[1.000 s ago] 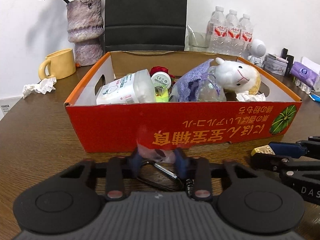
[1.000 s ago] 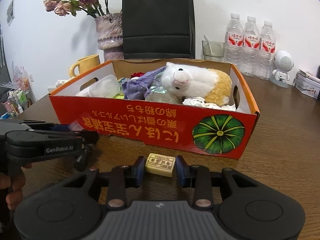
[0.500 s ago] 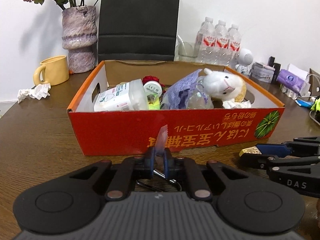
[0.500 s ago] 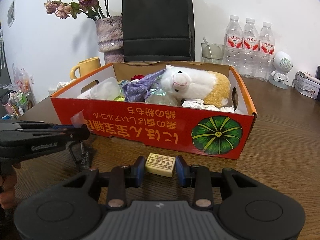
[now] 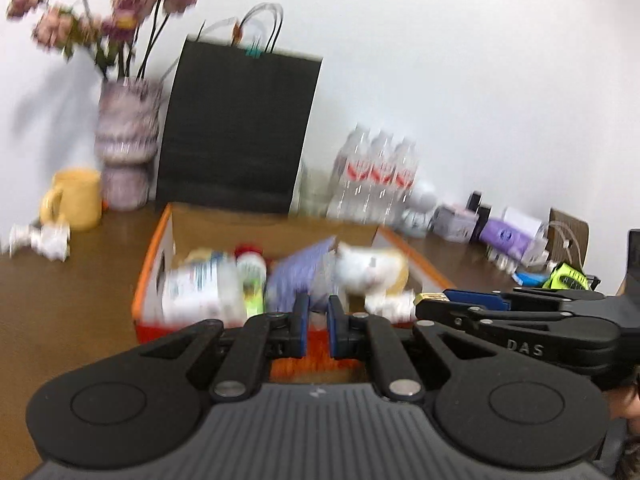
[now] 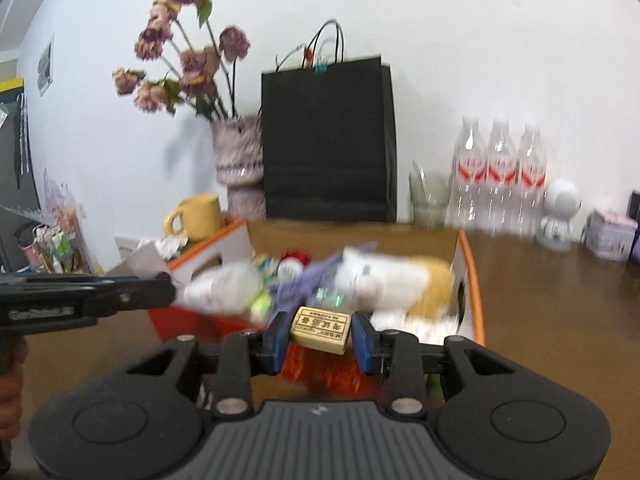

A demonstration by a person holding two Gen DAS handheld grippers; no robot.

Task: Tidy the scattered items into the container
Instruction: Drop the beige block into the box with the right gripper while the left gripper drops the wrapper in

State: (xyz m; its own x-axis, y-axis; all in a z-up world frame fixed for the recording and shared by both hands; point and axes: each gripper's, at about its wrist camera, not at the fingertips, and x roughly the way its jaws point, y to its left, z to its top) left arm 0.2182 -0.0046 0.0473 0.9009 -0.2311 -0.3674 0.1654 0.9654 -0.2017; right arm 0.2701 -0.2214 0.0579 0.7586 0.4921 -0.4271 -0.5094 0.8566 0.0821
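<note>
Lifting since the earlier frames, both grippers now look down into the orange cardboard box instead of at its printed front wall. The right gripper has carried the small tan eraser, a rectangular block with dark printing, up off the brown wooden counter; its blue fingers clamp the block's two ends above the box's near edge. The left gripper has its fingers nearly together with a narrow gap; motion blur hides whether anything thin sits between them. Inside the box lie a fluffy white plush sheep, purple cloth and a clear plastic bottle.
</note>
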